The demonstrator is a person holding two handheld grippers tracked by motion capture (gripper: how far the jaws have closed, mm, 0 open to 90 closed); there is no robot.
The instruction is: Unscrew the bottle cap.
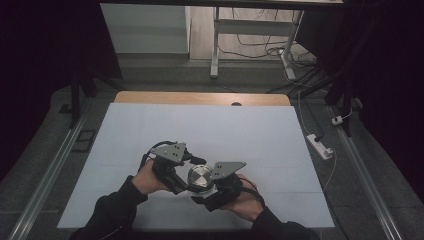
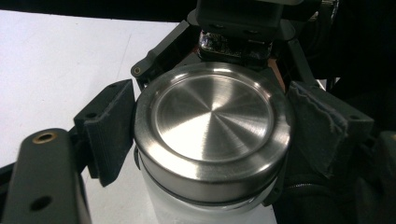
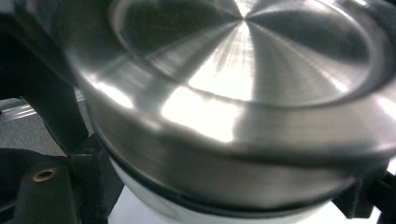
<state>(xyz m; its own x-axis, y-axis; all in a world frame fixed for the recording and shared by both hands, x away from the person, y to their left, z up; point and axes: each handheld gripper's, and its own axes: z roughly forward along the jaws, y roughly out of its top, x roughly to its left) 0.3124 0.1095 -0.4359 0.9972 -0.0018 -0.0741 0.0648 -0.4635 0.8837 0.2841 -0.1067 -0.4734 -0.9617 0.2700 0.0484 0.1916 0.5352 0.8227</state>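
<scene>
Jar: a frosted white jar (image 2: 187, 210) with a brushed steel lid (image 2: 212, 126) stands near the middle of the front edge of the white table (image 1: 210, 125), between the two grippers.
Lid: seated flat on the jar, with a dark seal ring showing under its rim in both gripper views.
Left gripper: the left gripper (image 1: 186, 172) comes in from the jar's left; its padded fingers (image 2: 109, 130) sit on either side of the lid's rim, narrowed right down to it and apparently pressing, though the contact on the far pad is hard to make out.
Right gripper: the right gripper (image 1: 207, 192) is clamped low, at the jar's front right; its view looks up at the lid from very close and is blurred, so I judge that it grips the jar body below the lid, jaws drawn in as far as they go.
Step in hand: by the look of it, opening the jar, with one gripper steadying the body and the other taking the lid.
Next move: probably a twist of the left wrist about the lid's centre while the right gripper keeps the body from turning; the pads need firm, even pressure on the smooth steel rim or they will slip.
</scene>
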